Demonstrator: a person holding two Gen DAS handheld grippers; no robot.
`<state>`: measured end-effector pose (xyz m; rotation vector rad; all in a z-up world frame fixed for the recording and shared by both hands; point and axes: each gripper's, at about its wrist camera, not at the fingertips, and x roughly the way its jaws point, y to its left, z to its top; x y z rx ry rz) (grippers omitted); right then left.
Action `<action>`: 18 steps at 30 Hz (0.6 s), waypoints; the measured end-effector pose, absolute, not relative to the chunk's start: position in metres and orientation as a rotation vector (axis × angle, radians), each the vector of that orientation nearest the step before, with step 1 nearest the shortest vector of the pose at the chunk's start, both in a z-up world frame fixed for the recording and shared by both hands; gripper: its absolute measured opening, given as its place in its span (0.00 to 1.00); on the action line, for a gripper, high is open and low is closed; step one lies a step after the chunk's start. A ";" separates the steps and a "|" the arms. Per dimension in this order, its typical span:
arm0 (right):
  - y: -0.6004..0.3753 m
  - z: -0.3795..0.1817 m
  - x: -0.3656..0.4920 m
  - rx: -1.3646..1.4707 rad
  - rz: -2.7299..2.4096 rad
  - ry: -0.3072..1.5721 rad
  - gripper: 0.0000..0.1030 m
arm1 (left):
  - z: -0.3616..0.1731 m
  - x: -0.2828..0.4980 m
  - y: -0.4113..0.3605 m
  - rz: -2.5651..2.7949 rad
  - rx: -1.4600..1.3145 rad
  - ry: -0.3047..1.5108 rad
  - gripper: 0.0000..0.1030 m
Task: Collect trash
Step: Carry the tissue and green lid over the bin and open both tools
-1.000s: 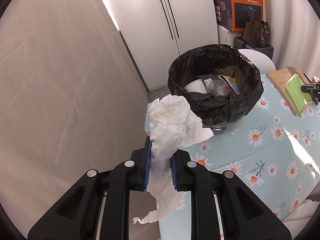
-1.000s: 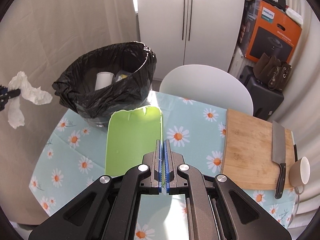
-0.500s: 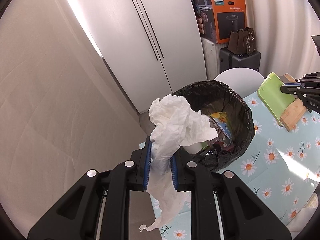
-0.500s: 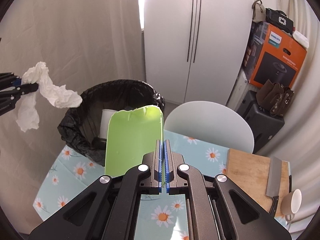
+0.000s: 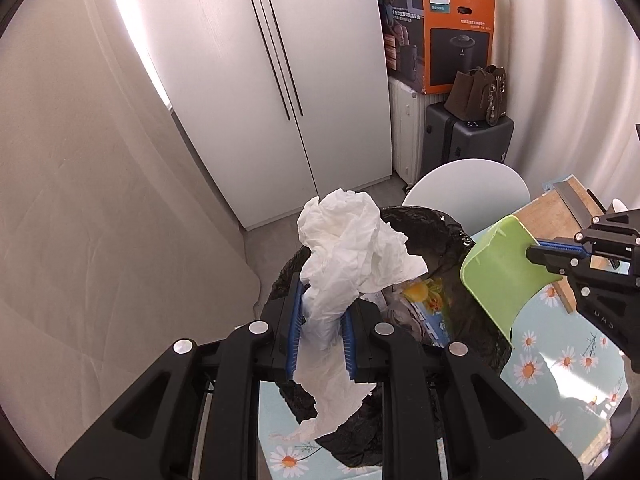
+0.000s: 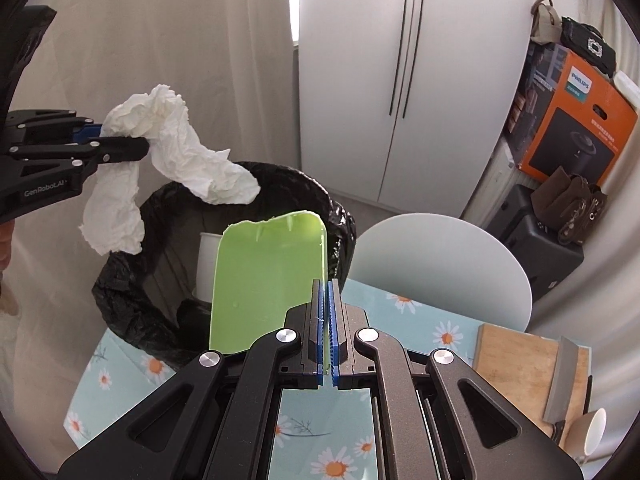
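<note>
My left gripper (image 5: 320, 316) is shut on a crumpled white paper towel (image 5: 352, 252) and holds it over the near rim of a bin lined with a black bag (image 5: 444, 232). The bin holds a white cup (image 6: 206, 256) and coloured wrappers (image 5: 424, 304). My right gripper (image 6: 328, 316) is shut on the edge of a flat green plastic piece (image 6: 264, 276), held at the bin's right rim. In the right wrist view the left gripper (image 6: 120, 140) and its towel (image 6: 176, 140) hang above the bin (image 6: 132, 304).
The bin stands on a table with a blue daisy cloth (image 6: 400, 312). A wooden board (image 6: 520, 364) with a cleaver (image 6: 564, 384) and a cup (image 6: 592, 432) lie at the right. A white chair (image 6: 436, 260), cabinet (image 5: 280, 80) and boxes (image 5: 448, 32) stand behind.
Both grippers have risen and moved in toward the bin. The towel has come from left of the bin to above its rim; the green piece has come up to the bin's right edge.
</note>
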<state>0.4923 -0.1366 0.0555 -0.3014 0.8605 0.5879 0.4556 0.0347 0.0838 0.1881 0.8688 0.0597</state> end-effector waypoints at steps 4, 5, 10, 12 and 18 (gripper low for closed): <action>-0.123 0.047 0.500 -0.324 0.603 0.881 0.03 | 0.069 0.476 0.040 0.039 0.115 0.864 0.18; -0.119 0.045 0.501 -0.331 0.609 0.885 0.03 | 0.065 0.479 0.042 0.031 0.093 0.859 0.18; -0.105 0.034 0.504 -0.364 0.617 0.890 0.05 | 0.051 0.486 0.039 0.016 0.059 0.817 0.26; -0.103 0.032 0.502 -0.385 0.615 0.889 0.07 | 0.050 0.481 0.038 0.028 0.072 0.790 0.52; -0.111 0.030 0.488 -0.421 0.590 0.869 0.62 | 0.047 0.456 0.044 0.074 0.088 0.761 0.82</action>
